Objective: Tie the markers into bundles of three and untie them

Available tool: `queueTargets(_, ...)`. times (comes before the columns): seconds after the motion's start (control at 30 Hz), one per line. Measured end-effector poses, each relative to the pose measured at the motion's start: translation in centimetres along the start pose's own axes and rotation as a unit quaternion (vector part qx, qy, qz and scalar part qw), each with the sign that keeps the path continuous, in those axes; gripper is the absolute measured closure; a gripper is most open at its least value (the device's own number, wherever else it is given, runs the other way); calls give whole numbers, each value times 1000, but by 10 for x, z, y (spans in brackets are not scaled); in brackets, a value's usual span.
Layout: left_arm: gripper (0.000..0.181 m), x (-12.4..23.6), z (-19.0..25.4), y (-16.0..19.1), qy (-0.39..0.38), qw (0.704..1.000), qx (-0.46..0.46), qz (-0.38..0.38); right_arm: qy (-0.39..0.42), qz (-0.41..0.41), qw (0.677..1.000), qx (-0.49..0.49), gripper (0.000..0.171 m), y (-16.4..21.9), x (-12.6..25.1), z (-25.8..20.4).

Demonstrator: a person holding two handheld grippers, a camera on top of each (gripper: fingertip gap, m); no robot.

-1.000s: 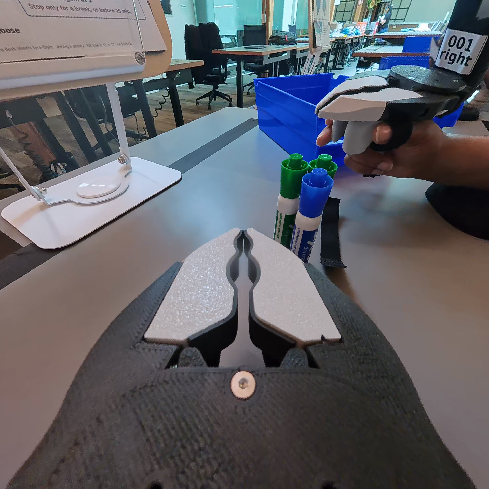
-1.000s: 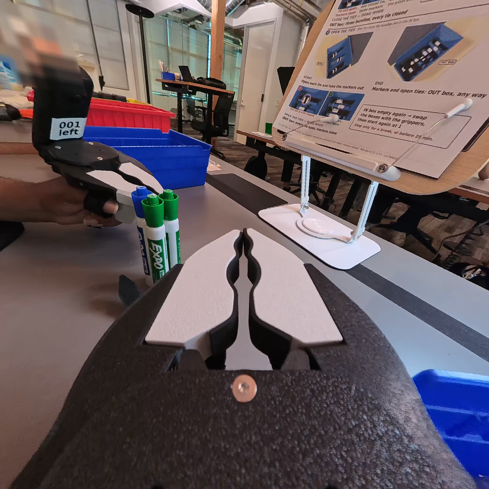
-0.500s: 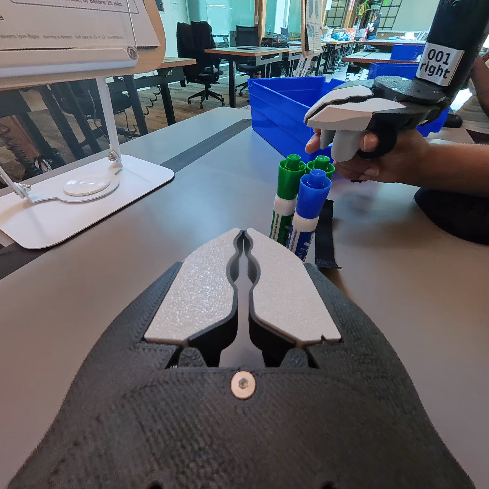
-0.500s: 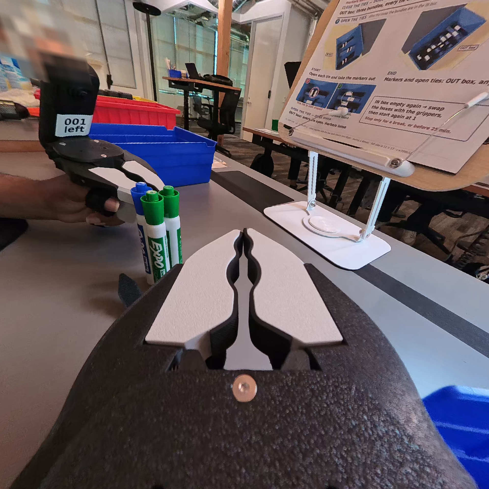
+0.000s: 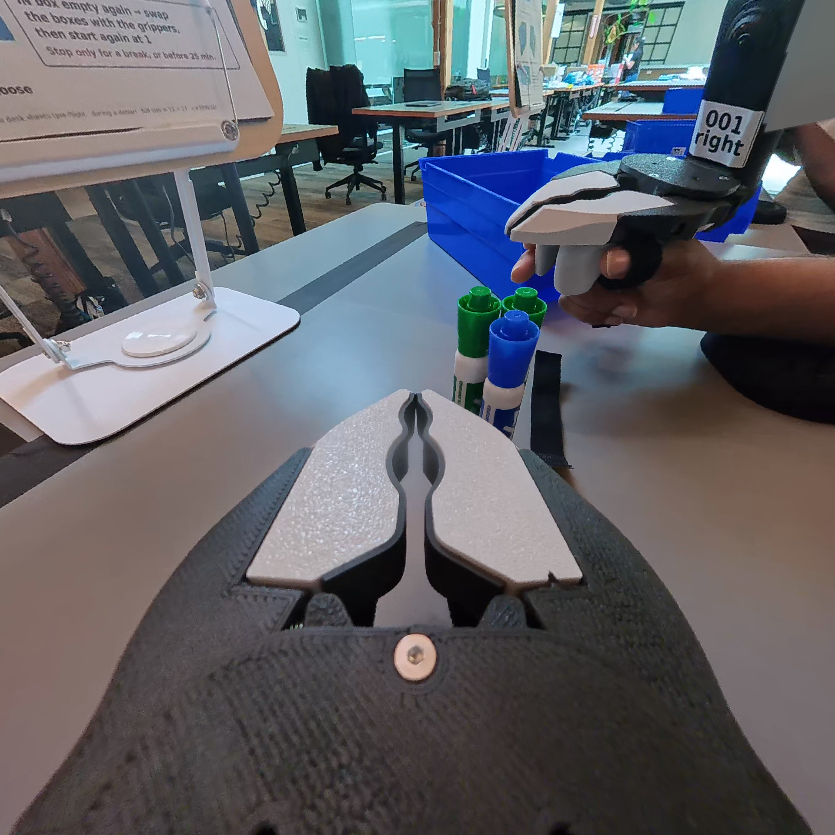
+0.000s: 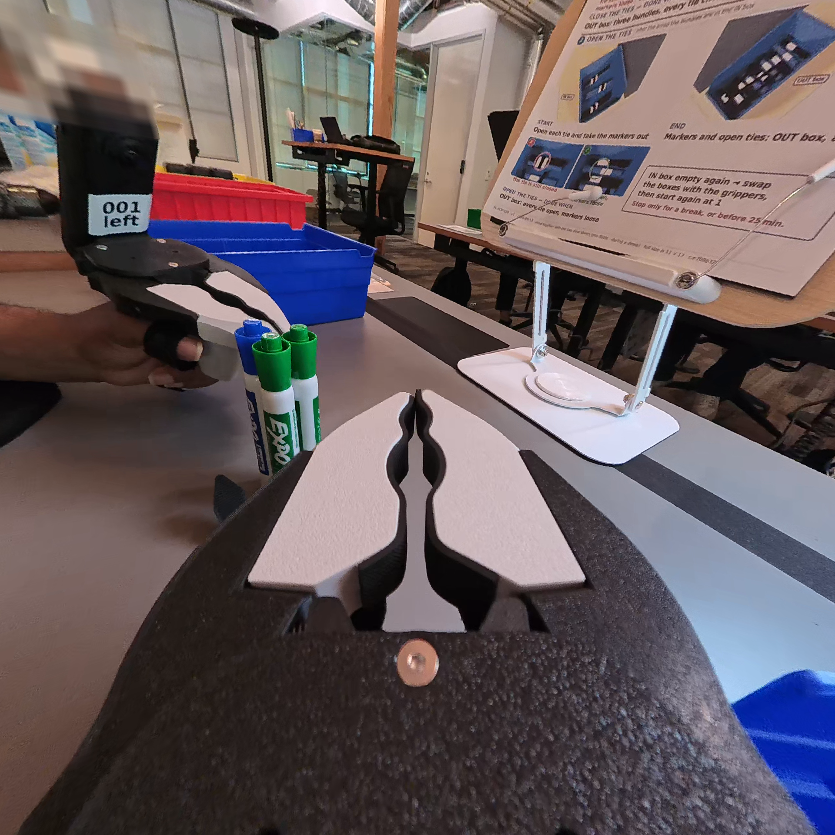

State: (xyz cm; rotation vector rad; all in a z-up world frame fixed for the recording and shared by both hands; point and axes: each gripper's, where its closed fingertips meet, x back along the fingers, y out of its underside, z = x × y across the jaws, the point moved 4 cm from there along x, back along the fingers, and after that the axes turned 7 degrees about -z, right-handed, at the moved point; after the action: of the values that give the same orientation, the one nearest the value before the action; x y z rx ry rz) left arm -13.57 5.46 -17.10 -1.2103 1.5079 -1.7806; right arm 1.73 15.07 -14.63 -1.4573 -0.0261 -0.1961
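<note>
Three markers stand upright together on the grey table: a blue marker (image 5: pixel 508 368) in front and two green markers (image 5: pixel 470 343) behind it; they also show in the right wrist view (image 6: pixel 278 397). A black strap (image 5: pixel 546 406) lies flat on the table beside them, its end showing in the right wrist view (image 6: pixel 226 494). My left gripper (image 5: pixel 416 396) is shut and empty, just short of the markers. My right gripper (image 6: pixel 415 394) is shut and empty, to the right of the markers. The markers' lower parts are hidden behind the grippers.
A blue bin (image 5: pixel 474 212) stands behind the markers. Another blue bin (image 6: pixel 289 271) and a red bin (image 6: pixel 226 203) stand on the far side. A white stand (image 6: pixel 569 406) holds an instruction sheet (image 6: pixel 677 135). A dark strip (image 6: pixel 677 510) runs across the table. From my left tips it is roughly 4 centimeters to the blue marker (image 5: pixel 508 368); from my right, 11 centimeters.
Both grippers stay shut. The right gripper has shifted slightly nearer the markers and lower. The markers and strap have not moved.
</note>
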Motion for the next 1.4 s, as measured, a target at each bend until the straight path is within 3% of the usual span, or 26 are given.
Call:
queueTargets(0.13, 180, 2, -1, -3, 0, 1000, 5, 14, -13, -1, 1000, -5, 167, 0, 0, -1)
queueTargets(0.37, 159, 7, -4, -8, -7, 999, 7, 30, -87, -54, 995, -4, 134, 8, -5, -20)
queueTargets(0.63, 160, 4, 5, -7, 23, 999, -19, 25, -149, -85, 985, -9, 126, 11, -33, -58)
queueTargets(0.97, 164, 6, 5, -6, 35, 999, -32, 21, -117, -131, 985, 1, 112, 29, -59, -68)
queueTargets(1.2, 165, 8, 8, -9, 40, 998, -39, 27, -101, -91, 991, -1, 102, -3, -63, -64)
queueTargets(1.4, 168, 6, 6, -6, 38, 998, -39, 21, -84, -126, 988, -9, 102, -17, -67, -74)
